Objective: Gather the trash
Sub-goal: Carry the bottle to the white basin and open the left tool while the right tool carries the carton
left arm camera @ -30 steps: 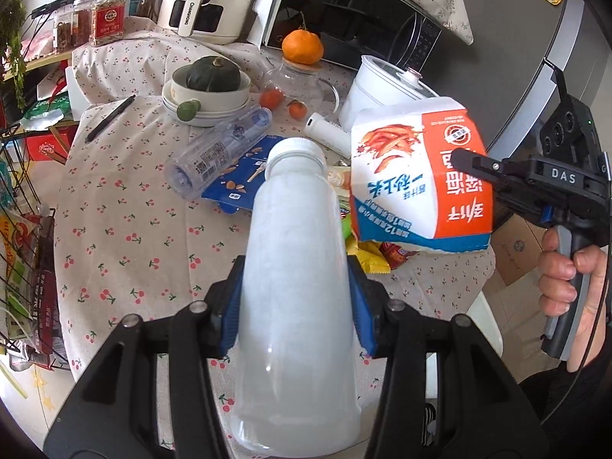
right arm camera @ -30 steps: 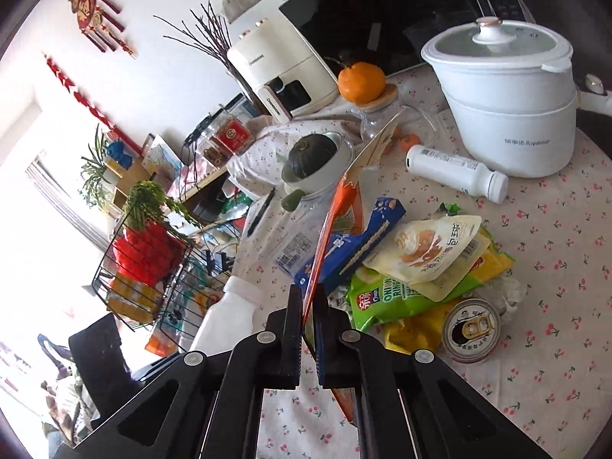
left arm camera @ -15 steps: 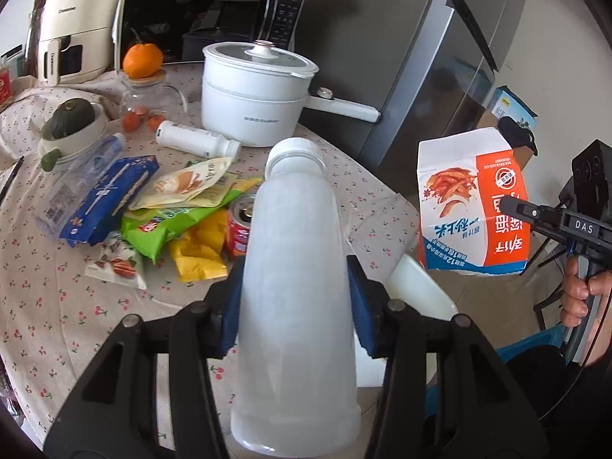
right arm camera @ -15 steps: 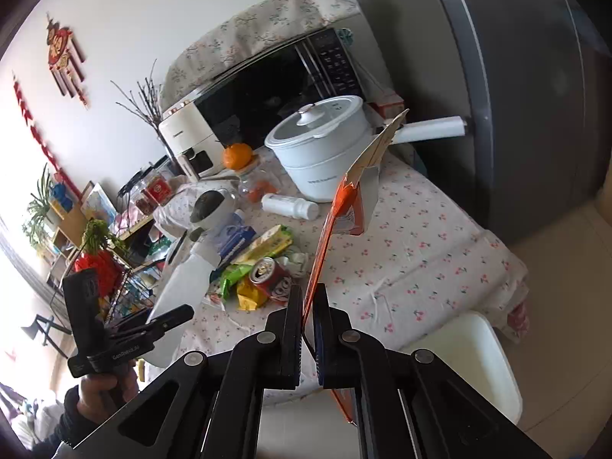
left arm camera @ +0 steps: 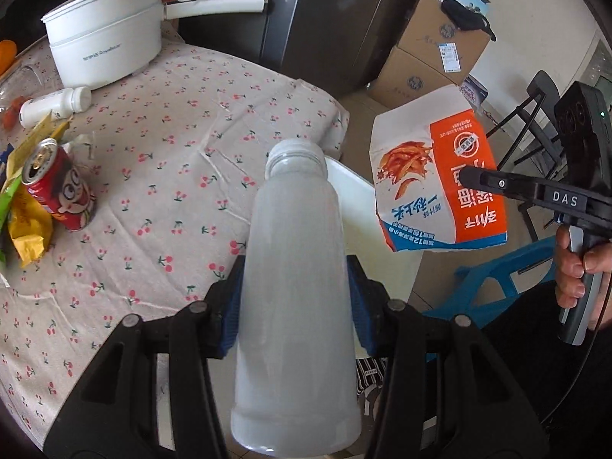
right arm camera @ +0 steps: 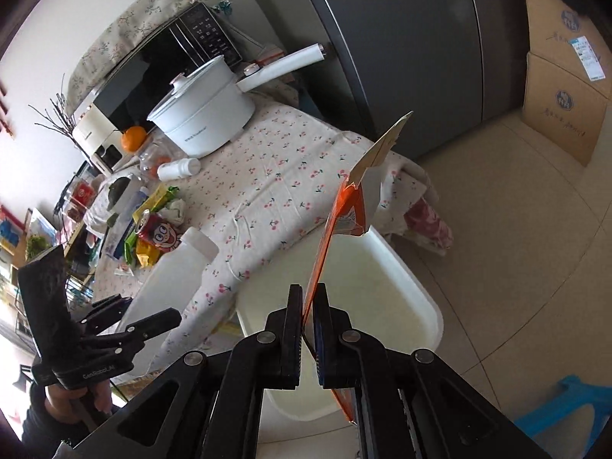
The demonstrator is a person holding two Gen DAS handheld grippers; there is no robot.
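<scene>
Left wrist view: my left gripper [left arm camera: 292,306] clamps a cloudy bottle [left arm camera: 294,298], my right gripper [right arm camera: 308,329] pinches a flattened carton [left arm camera: 440,176], both above the white bin [right arm camera: 401,294] beside the table [left arm camera: 183,145], seemingly for dropping in.

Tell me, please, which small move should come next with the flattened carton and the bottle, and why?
Probably open the right tongs to drop the flattened orange carton: it hangs right above the white bin beside the table. The left tongs hold the white bottle, seemingly still over the table's edge, so it should travel further first.
</scene>
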